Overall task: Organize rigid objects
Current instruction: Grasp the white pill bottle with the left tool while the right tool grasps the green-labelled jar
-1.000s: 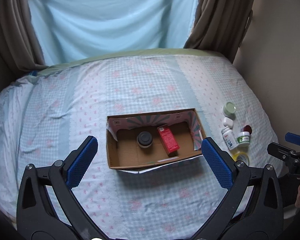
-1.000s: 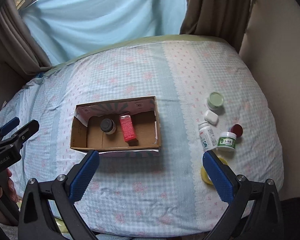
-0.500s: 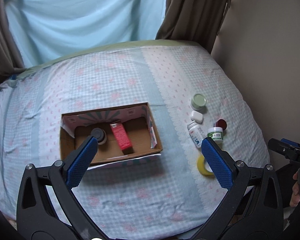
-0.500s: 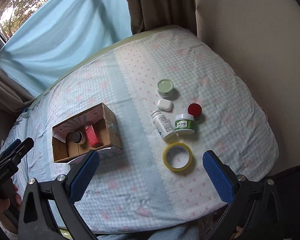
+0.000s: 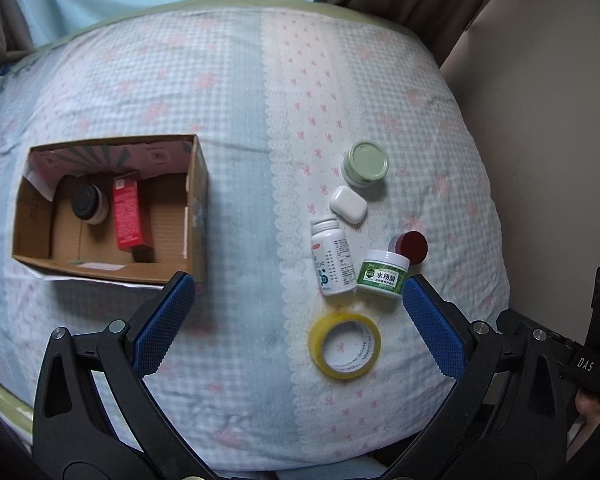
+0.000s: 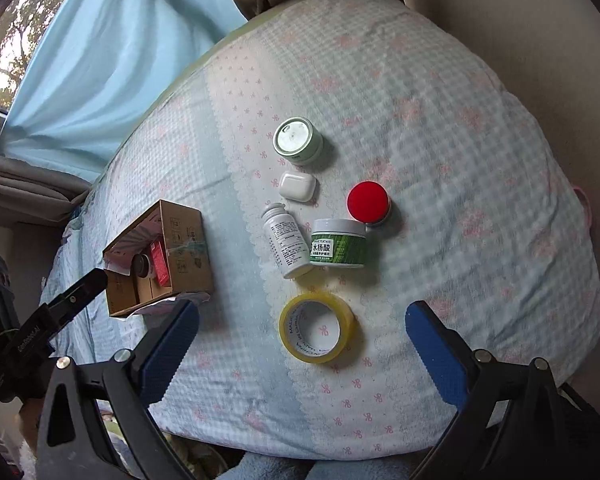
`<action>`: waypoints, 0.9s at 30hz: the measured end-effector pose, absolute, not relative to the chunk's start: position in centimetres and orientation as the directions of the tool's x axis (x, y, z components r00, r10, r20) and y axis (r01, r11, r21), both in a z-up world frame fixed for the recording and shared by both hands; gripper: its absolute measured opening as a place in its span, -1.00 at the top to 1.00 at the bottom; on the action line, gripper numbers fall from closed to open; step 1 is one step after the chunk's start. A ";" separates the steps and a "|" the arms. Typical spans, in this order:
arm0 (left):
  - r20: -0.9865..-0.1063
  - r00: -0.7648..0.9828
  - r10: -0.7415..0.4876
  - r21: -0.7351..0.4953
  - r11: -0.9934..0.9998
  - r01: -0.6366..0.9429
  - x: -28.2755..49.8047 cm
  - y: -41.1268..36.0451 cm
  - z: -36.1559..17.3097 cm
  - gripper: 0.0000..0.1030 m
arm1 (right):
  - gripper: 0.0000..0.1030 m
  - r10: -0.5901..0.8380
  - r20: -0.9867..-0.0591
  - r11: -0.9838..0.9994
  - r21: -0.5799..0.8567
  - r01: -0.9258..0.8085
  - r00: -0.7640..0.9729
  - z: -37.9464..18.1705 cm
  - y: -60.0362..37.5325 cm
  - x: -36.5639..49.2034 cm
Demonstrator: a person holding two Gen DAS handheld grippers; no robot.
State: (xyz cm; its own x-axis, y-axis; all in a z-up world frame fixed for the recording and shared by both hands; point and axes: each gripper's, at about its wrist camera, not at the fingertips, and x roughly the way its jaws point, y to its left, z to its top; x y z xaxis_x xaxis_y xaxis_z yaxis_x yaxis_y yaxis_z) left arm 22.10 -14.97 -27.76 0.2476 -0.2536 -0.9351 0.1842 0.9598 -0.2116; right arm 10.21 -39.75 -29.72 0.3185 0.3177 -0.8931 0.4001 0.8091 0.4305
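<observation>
A cardboard box (image 5: 196,184) on the bed holds a red carton (image 5: 128,212) and a dark-lidded jar (image 5: 89,204); it also shows in the right wrist view (image 6: 188,248). To its right lie a yellow tape roll (image 5: 345,345) (image 6: 318,328), a white bottle (image 5: 332,256) (image 6: 286,240), a green-label jar (image 5: 383,274) (image 6: 338,243), a red-lidded jar (image 5: 411,246) (image 6: 369,202), a white earbud case (image 5: 348,204) (image 6: 298,186) and a pale green tin (image 5: 365,163) (image 6: 298,141). My left gripper (image 5: 298,322) is open and empty above the bed. My right gripper (image 6: 302,344) is open and empty, its fingers either side of the tape roll from above.
The bed has a blue checked sheet (image 5: 228,92). A beige wall (image 5: 548,120) runs along its right side. Blue and brown curtains (image 6: 112,52) hang behind it. The bed's front edge is close under both grippers.
Both grippers have moved right and down toward the group of loose objects. The box has slid to the left of both views. Both stay open.
</observation>
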 end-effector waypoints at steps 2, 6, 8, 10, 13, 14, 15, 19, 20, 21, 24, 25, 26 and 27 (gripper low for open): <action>-0.944 0.212 -0.253 -0.218 0.960 0.178 23.3 -16.5 -29.7 -1.00 | -1.00 0.343 -0.888 0.789 0.449 0.419 0.307 -31.4 -40.6 10.9; -0.956 0.122 -0.266 -0.243 0.954 0.178 25.6 -19.2 -33.9 -1.00 | -1.00 0.372 -0.884 0.752 0.465 0.467 0.282 -35.0 -41.8 12.3; -0.962 0.089 -0.258 -0.238 0.952 0.190 26.4 -20.5 -35.8 -1.00 | -1.00 0.384 -0.883 0.729 0.470 0.498 0.270 -36.8 -42.2 12.9; -0.969 0.067 -0.239 -0.221 0.953 0.207 27.1 -21.8 -37.3 -1.00 | -1.00 0.399 -0.880 0.706 0.474 0.525 0.258 -38.3 -42.3 13.3; -0.976 0.031 -0.218 -0.206 0.954 0.216 28.1 -23.0 -39.9 -1.00 | -1.00 0.422 -0.877 0.702 0.476 0.531 0.229 -40.5 -42.1 14.1; -0.978 0.018 -0.207 -0.198 0.957 0.213 28.4 -23.2 -40.8 -1.00 | -1.00 0.423 -0.880 0.709 0.470 0.526 0.217 -41.2 -41.9 14.5; -0.981 0.007 -0.195 -0.189 0.960 0.208 28.6 -23.4 -41.7 -1.00 | -1.00 0.423 -0.883 0.716 0.464 0.522 0.205 -41.9 -41.8 14.8; -0.984 -0.035 -0.177 -0.181 0.964 0.193 29.3 -24.0 -45.4 -0.99 | -1.00 0.416 -0.895 0.731 0.435 0.526 0.162 -45.0 -41.3 16.0; -0.983 -0.049 -0.175 -0.181 0.964 0.194 29.3 -24.3 -46.2 -0.97 | -1.00 0.423 -0.892 0.726 0.440 0.528 0.162 -45.7 -41.2 16.1; -0.983 -0.061 -0.172 -0.180 0.964 0.196 29.3 -24.5 -47.0 -0.92 | -0.99 0.428 -0.889 0.723 0.445 0.528 0.163 -46.3 -41.1 16.3; -0.983 -0.085 -0.162 -0.176 0.963 0.203 29.1 -25.2 -48.6 -0.77 | -0.93 0.430 -0.888 0.724 0.446 0.527 0.161 -47.8 -41.2 16.6; -0.982 -0.089 -0.166 -0.181 0.963 0.198 29.1 -25.3 -49.0 -0.64 | -0.93 0.432 -0.887 0.722 0.449 0.526 0.163 -48.3 -41.2 16.7; -0.981 -0.100 -0.169 -0.186 0.963 0.195 29.1 -25.5 -49.4 -0.59 | -0.92 0.437 -0.884 0.722 0.454 0.522 0.165 -48.7 -41.3 16.6; -0.979 -0.107 -0.171 -0.189 0.963 0.193 29.1 -25.6 -49.7 -0.53 | -0.92 0.447 -0.878 0.716 0.465 0.520 0.170 -49.1 -41.3 16.6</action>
